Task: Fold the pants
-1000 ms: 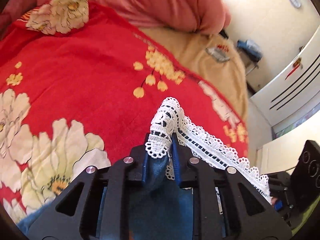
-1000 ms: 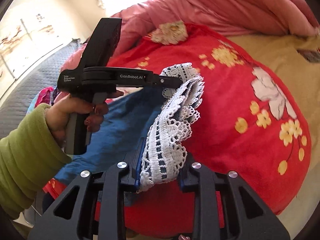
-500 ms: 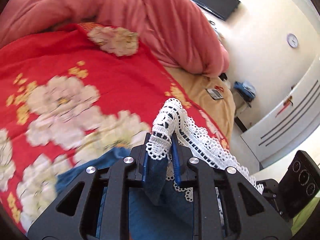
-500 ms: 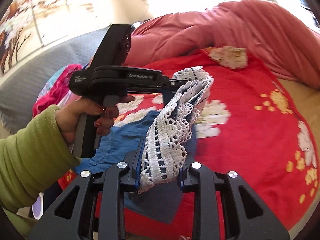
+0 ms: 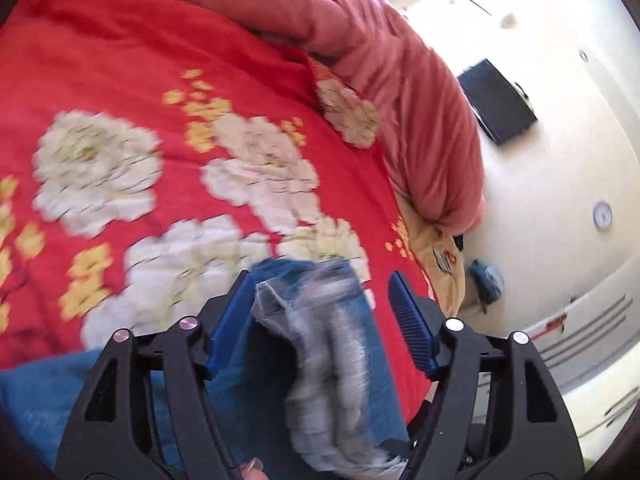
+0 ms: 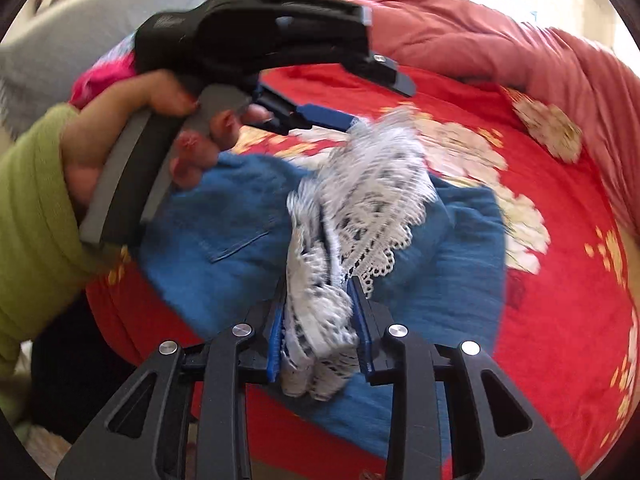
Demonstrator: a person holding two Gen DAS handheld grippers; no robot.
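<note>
The blue pants (image 6: 224, 248) with a white lace hem (image 6: 372, 200) lie bunched on the red flowered blanket (image 6: 560, 320). My right gripper (image 6: 320, 304) is shut on the lace hem. My left gripper (image 5: 320, 292) is open, its blue pads apart, and the blurred lace hem (image 5: 328, 360) drops loose between them onto the blue cloth (image 5: 256, 400). In the right wrist view the left gripper (image 6: 320, 120) is held in a hand just above the lace.
A pink duvet (image 5: 400, 80) is heaped at the far side of the bed. A tan sheet (image 5: 436, 256) shows at the bed's right edge. White cupboards (image 5: 580, 328) and a dark screen (image 5: 496, 100) stand beyond. A pink garment (image 6: 104, 76) lies at the left.
My left gripper has opened and let go of the lace hem, which falls onto the pants. Both grippers have swung over the bed and lowered the cloth. The right gripper keeps its hold.
</note>
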